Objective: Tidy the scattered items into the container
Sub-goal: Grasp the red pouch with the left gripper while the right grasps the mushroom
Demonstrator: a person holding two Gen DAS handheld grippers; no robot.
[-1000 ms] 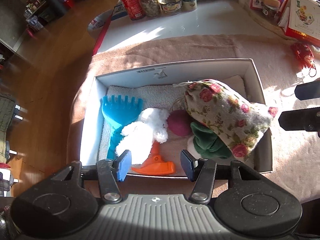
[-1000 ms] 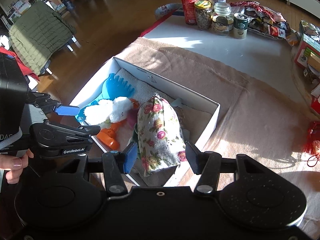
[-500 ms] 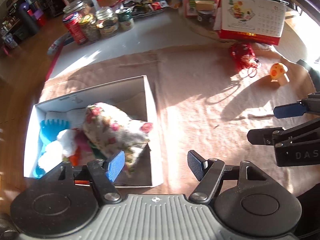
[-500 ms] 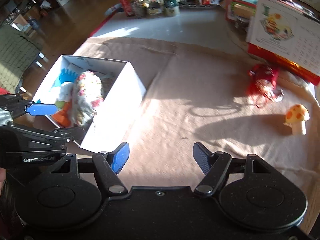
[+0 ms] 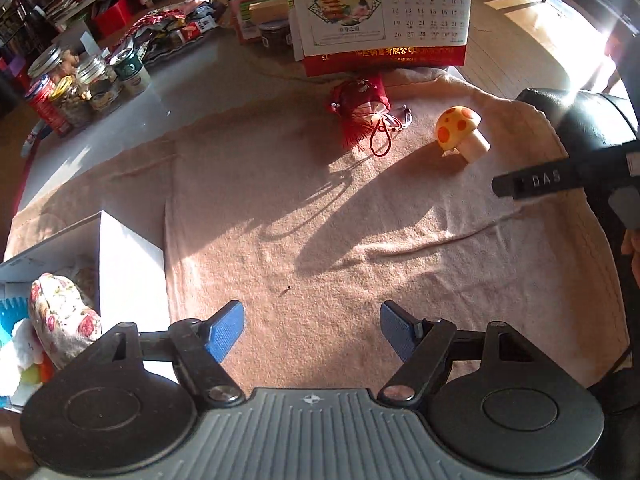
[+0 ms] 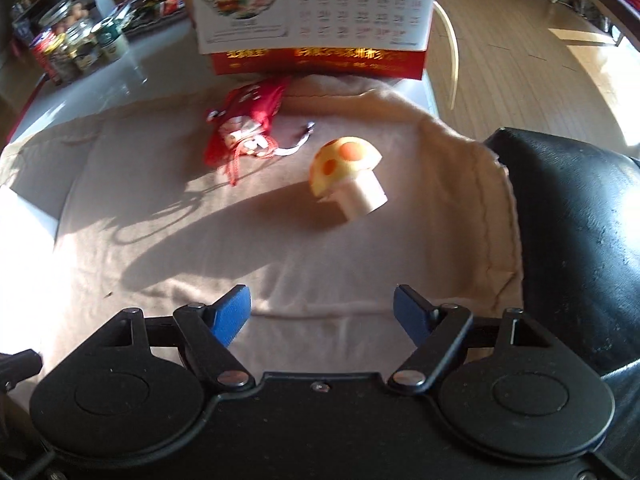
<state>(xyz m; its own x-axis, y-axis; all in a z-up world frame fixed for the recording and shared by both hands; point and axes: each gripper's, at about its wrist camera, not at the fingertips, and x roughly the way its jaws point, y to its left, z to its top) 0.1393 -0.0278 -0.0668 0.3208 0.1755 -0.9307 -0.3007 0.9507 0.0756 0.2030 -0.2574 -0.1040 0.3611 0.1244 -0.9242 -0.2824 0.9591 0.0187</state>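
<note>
A yellow mushroom toy (image 5: 460, 134) (image 6: 347, 174) with orange spots lies on the pink towel (image 5: 320, 240), beside a red drawstring pouch (image 5: 360, 104) (image 6: 244, 124). The white box (image 5: 120, 260) at the left holds a floral bag (image 5: 60, 316), a blue rake and white plush. My left gripper (image 5: 312, 330) hangs over bare towel right of the box, its jaws opening with nothing between them. My right gripper (image 6: 322, 314) is above the towel short of the mushroom, its jaws also opening and empty. The right tool's body (image 5: 560, 176) shows at the right edge of the left wrist view.
A desk calendar (image 5: 380, 12) (image 6: 316, 12) stands behind the pouch. Jars and cans (image 5: 84, 88) cluster at the far left of the table, with packets and boxes behind. A black chair back (image 6: 580, 240) rises past the towel's right edge.
Both grippers swung right, away from the box and toward the mushroom and pouch. Their jaws have spread wider. The floral bag stays lying in the box.
</note>
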